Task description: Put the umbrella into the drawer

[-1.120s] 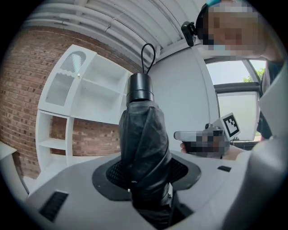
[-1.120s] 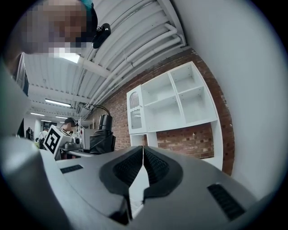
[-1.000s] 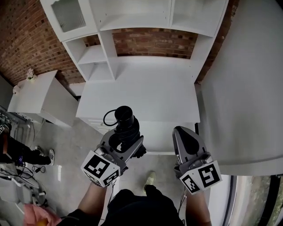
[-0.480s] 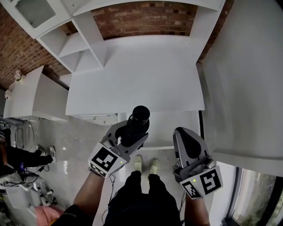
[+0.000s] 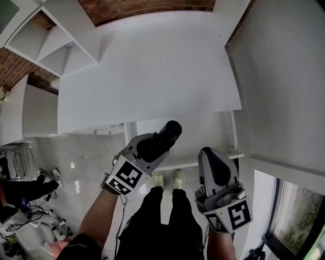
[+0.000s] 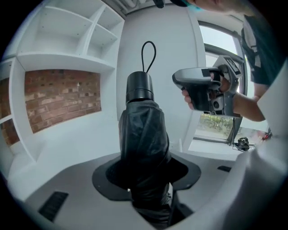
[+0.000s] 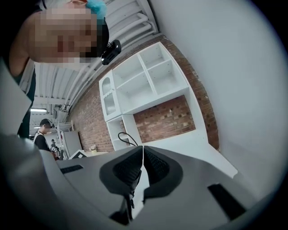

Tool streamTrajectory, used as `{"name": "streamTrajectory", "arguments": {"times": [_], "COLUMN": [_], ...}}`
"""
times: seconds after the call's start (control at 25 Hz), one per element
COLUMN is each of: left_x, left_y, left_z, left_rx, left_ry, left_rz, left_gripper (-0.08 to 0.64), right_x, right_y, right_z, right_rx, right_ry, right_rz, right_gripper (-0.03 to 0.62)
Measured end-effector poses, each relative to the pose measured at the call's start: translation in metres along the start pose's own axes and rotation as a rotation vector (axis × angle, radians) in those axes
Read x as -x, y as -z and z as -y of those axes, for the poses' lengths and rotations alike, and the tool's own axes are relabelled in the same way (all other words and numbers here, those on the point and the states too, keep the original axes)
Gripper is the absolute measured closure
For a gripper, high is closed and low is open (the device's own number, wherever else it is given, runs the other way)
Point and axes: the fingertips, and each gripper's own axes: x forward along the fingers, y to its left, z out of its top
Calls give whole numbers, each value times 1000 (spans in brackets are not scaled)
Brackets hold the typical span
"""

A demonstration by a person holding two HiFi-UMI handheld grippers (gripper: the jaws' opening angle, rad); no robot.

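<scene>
- umbrella (image 5: 161, 142): folded, black, in its sleeve. It's held in the air and touches no furniture. Cap end points away from the person, over the near part of what looks like a pulled-out drawer (image 5: 203, 136) under the desk top (image 5: 147, 66).
- In the left gripper view the umbrella (image 6: 143, 143) runs straight out along the jaws, w/ the wrist loop (image 6: 148, 53) at the far tip.
- left gripper (image 5: 151, 148): jaws stand wide but are clamped on the umbrella's fabric body, near its rear end. Prob. gripped there so the long front part can be fed into the drawer first.
- right gripper (image 5: 212, 158): jaws closed together w/ only a hairline slit, nothing between them. It hangs just beside the umbrella over the drawer's right part. Also seen from the left gripper view (image 6: 202, 87), carried by a hand. Looks like it's kept free to steady the load or push the drawer to later.
- Judged step: lowering the umbrella toward the drawer; not yet inside.
- Around: white shelf unit (image 5: 48, 35) at upper left, brick wall (image 5: 132, 6) at the top edge, person's shoes (image 5: 170, 179) below the drawer front.
- Vs a sec ago: both grippers sit lower and closer to the drawer. The umbrella has tipped from fairly upright to pointing fwd and down. The desk top fills more of the head view, shelves have slid to the corner, and both shoes now show instead of one. Grip unchanged.
</scene>
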Motion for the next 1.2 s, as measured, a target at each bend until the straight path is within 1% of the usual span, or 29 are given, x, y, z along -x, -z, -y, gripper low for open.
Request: {"name": "streamTrajectory", "arguments": {"times": [0.16, 0.32, 0.44, 0.68, 0.88, 1.08, 1.2], "left_x": [-22, -42, -57, -82, -104, -119, -129], "left_y": [28, 54, 75, 111, 138, 162, 171], "left_z": [0, 1, 0, 5, 13, 20, 24], "left_rx": [-50, -55, -67, -91, -145, -219, -241], "left_ry": [39, 70, 83, 132, 164, 197, 213], "left_rz": [-84, -128, -174, -266, -347, -421, -468], "left_gripper": [353, 353, 353, 351, 350, 348, 345], "right_x": [-2, 0, 0, -3, -9, -9, -4], "right_y": [22, 52, 64, 77, 74, 83, 88], "right_z": [13, 26, 33, 43, 53, 61, 66], "right_rx": [-17, 28, 15, -18, -62, -73, -78], "right_ry": [35, 64, 74, 90, 105, 120, 126], "right_rz": [-15, -65, -73, -77, -44, -58, -67], "right_gripper": [588, 588, 588, 588, 588, 588, 588]}}
